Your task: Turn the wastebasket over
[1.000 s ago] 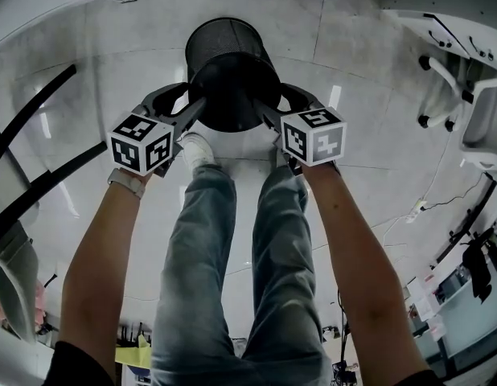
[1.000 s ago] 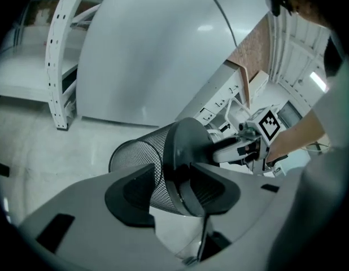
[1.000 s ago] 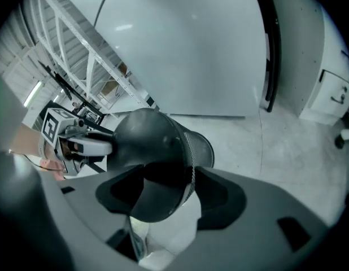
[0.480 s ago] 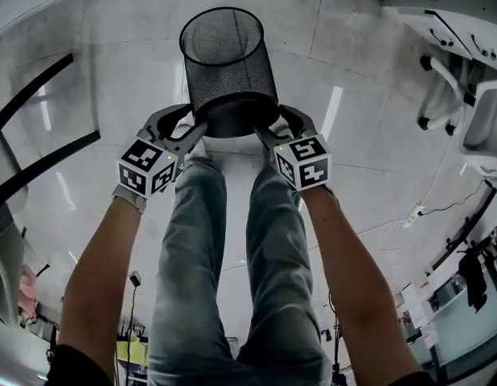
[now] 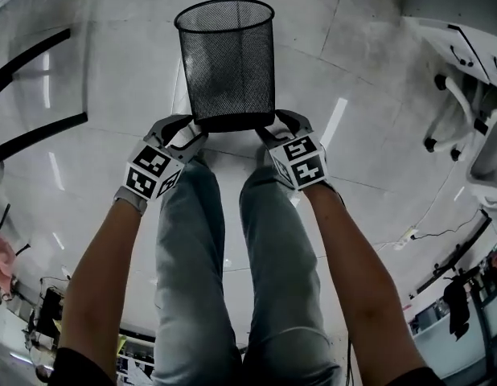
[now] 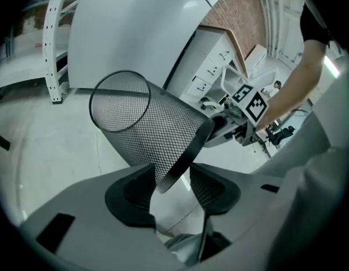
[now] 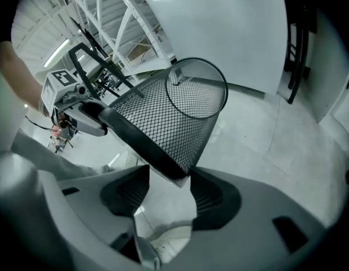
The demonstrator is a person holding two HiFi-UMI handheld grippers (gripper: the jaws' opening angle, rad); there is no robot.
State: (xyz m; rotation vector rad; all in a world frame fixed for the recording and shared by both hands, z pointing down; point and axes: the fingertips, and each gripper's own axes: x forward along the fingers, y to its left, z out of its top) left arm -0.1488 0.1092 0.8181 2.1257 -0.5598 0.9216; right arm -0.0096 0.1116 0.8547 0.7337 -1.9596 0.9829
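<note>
The person is holding the black wire-mesh wastebasket (image 5: 226, 63) upright, mouth upward, just beyond their jeans-clad legs (image 5: 192, 256). The left gripper (image 5: 188, 129) is clamping the solid base rim on the left. The right gripper (image 5: 273, 127) has just been narrowing its jaws round the rim on the right, with a gap showing beside one pad. Only the left gripper view is showing a brick wall (image 6: 241, 16), and only the right gripper view is showing white shelving (image 7: 123, 21).
</note>
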